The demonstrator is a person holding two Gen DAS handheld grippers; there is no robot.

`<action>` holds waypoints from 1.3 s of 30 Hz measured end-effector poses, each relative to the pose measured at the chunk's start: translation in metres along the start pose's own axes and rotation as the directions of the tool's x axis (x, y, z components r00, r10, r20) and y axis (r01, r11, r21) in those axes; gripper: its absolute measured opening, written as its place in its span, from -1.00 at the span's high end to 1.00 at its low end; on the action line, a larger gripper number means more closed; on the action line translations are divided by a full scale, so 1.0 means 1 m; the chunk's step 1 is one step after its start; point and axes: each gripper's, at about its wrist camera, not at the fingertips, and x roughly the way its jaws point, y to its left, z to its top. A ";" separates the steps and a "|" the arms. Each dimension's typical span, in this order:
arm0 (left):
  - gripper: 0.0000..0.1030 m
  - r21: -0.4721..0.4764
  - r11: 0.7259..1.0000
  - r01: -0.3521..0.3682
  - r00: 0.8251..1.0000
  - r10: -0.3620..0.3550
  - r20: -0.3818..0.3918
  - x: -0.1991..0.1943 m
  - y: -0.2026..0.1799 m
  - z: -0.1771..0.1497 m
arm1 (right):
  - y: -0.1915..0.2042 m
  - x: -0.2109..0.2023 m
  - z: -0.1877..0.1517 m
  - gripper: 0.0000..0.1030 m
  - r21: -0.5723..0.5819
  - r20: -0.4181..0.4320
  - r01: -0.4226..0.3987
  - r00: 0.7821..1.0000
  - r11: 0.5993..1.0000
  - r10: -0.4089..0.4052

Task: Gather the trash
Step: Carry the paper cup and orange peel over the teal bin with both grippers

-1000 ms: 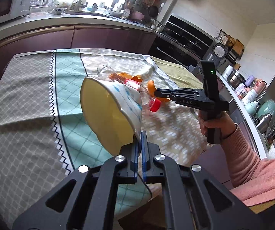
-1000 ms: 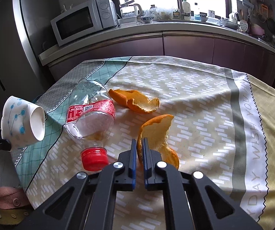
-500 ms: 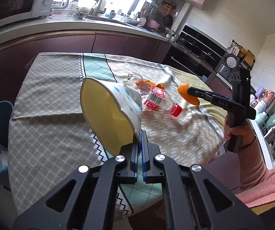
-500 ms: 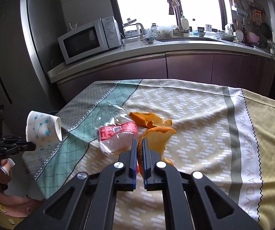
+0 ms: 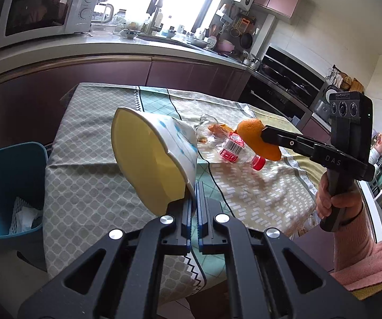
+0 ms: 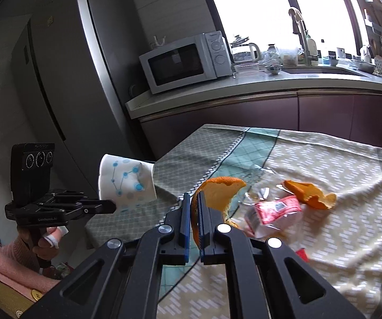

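Clenched on the rim of a paper cup [image 5: 161, 156], the left hand-held gripper [image 5: 194, 199] is held above the near edge of the desk [image 5: 89, 186], which is covered by a patterned cloth. The cup is tipped on its side, its yellow inside turned toward the left wrist camera and its white wall, printed with blue dots, seen from the right wrist view [image 6: 127, 183]. The right hand-held gripper [image 6: 195, 207] is closed tightly on a curved piece of orange peel [image 6: 221, 190], which is lifted clear of the cloth; from the left wrist view the same peel [image 5: 257, 139] is seen pinched at the tip of the black fingers, with the person's hand [image 5: 337, 202] wrapped around the handle and a pink sleeve [image 5: 371, 263] below it. A crushed clear plastic bottle [image 5: 232, 148] with a red label and a red cap [image 5: 258, 163] is left lying on the cloth, just beside a second orange peel [image 6: 310, 194], which rests flat near the bottle's far end. A blue bin [image 5: 10, 186] is seen on the floor beside the left edge of the desk, with white crumpled paper inside it. A white microwave [image 6: 185, 62] is set on the kitchen worktop behind.
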 end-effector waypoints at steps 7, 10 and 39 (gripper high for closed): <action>0.93 -0.010 0.999 -0.050 0.999 0.050 0.012 -0.016 0.011 -0.002 | 0.024 0.024 0.006 0.92 -0.020 -0.019 -0.074 0.997 0.997 0.073; 0.94 -0.018 0.998 -0.068 0.997 0.069 0.019 -0.023 0.017 -0.002 | 0.031 0.034 0.009 0.92 -0.025 -0.033 -0.098 0.995 0.995 0.097; 0.93 -0.173 0.940 -0.293 0.947 0.311 0.084 -0.092 0.121 -0.005 | 0.111 0.148 0.043 0.92 -0.063 -0.163 -0.314 0.940 0.947 0.301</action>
